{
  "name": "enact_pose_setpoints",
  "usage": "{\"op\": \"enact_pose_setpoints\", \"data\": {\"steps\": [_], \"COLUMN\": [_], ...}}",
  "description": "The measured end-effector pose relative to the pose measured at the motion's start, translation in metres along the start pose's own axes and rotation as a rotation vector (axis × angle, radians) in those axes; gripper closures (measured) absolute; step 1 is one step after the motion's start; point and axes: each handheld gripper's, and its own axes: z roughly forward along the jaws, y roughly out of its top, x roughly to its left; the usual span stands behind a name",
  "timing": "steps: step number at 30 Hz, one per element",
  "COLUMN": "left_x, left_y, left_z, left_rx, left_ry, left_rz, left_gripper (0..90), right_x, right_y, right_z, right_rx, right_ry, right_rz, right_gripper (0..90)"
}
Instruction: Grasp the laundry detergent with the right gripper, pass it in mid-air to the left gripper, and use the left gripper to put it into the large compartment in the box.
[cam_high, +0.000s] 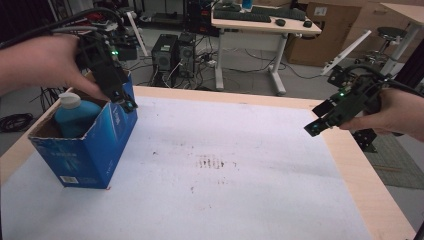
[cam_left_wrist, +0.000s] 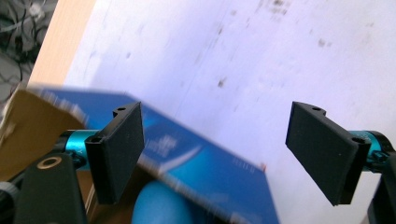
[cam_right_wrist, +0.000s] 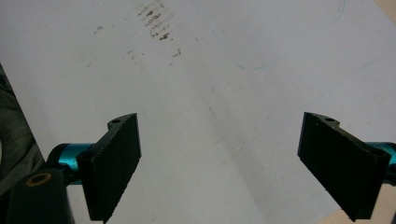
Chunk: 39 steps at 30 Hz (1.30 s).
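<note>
An open blue cardboard box (cam_high: 95, 150) stands at the left of the white table cover. Inside it stands a blue bottle with a white cap (cam_high: 75, 114). My left gripper (cam_high: 125, 102) hovers over the box's far right rim, open and holding nothing. In the left gripper view the box wall (cam_left_wrist: 201, 163) runs between the spread jaws, with the bottle's blue top (cam_left_wrist: 159, 205) below. My right gripper (cam_high: 320, 125) hangs open above the table's right edge. In the right gripper view its jaws stand wide apart over the bare cover (cam_right_wrist: 219, 116).
The white cover (cam_high: 225, 165) carries dark smudges (cam_high: 212, 162) in the middle. A bare wooden table edge (cam_high: 370, 185) runs down the right side. Behind the table are computer towers (cam_high: 172, 52), a desk (cam_high: 265, 25) and cables on the floor.
</note>
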Motion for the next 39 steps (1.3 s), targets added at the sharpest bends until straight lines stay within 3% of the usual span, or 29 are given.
{"op": "enact_pose_setpoints", "data": {"steps": [5, 10, 15, 39], "left_x": [-0.014, -0.025, -0.033, -0.04], "left_y": [0.021, 0.031, 0.039, 0.045], "left_z": [0.014, 0.023, 0.032, 0.039], "left_rx": [-0.028, -0.042, -0.024, -0.03], "left_ry": [-0.03, -0.037, -0.034, -0.045], "left_rz": [0.048, 0.072, 0.099, 0.114], "left_gripper": [19.8, 19.8, 19.8, 19.8], "right_x": [0.005, 0.009, 0.008, 0.007], "right_y": [0.003, 0.005, 0.005, 0.002], "right_z": [0.002, 0.001, 0.0, -0.003], "right_rx": [-0.003, -0.007, -0.012, -0.009], "right_ry": [-0.001, 0.006, 0.01, 0.002], "right_rz": [-0.022, -0.042, -0.039, -0.029], "right_gripper": [12.6, 12.6, 12.6, 12.6]}}
